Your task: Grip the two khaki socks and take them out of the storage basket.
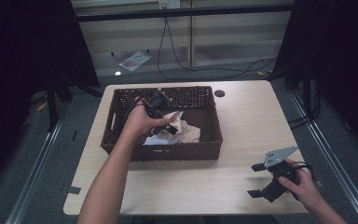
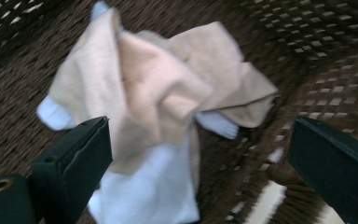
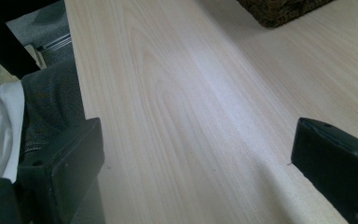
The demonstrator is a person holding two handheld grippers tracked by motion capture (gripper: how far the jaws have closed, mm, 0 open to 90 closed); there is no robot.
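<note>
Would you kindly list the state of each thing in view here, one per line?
left gripper: open, jaws wide, over the cloths inside the basket.
right gripper: open, holding nothing, low over the table.
beige cloth: crumpled, lying on the white cloth.
basket: upright on the table.

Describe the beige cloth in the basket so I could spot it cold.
Start at the dark woven basket on the light wooden table. Inside it, near the front wall, lies a crumpled pile of cloths, with the left tongs open above it. The beige cloth is the tan, folded-over one on top; the white cloth beneath it is paler, bluish.
</note>
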